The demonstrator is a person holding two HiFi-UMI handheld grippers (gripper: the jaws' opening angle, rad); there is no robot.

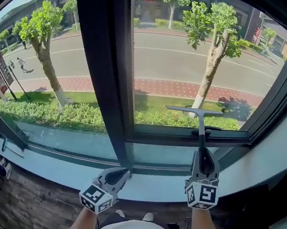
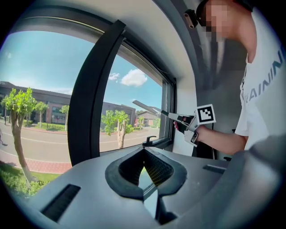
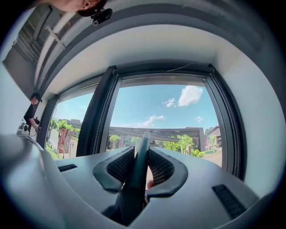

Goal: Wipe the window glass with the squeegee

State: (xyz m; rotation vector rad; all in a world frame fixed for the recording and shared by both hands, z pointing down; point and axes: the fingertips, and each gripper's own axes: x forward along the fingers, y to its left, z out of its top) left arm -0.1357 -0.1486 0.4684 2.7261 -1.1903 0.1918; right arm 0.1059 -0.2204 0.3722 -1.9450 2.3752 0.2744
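The squeegee point(image 1: 201, 124) stands upright in front of the right window pane point(image 1: 191, 60), its blade point(image 1: 195, 111) level and low on the glass, near the bottom frame. My right gripper point(image 1: 203, 164) is shut on the squeegee's dark handle point(image 3: 140, 166), which runs up between the pads. In the left gripper view the squeegee point(image 2: 152, 109) and the right gripper point(image 2: 187, 121) show from the side, held by a hand. My left gripper point(image 1: 121, 173) is shut and holds nothing, low by the sill at the foot of the mullion; its jaws point(image 2: 143, 151) meet at the tips.
A wide black mullion point(image 1: 101, 70) divides the two panes. A black window handle point(image 1: 207, 130) sits on the lower frame behind the squeegee's handle. The pale sill point(image 1: 150, 189) runs below the glass, and white wall point(image 1: 284, 154) closes the right side. Trees and a road lie outside.
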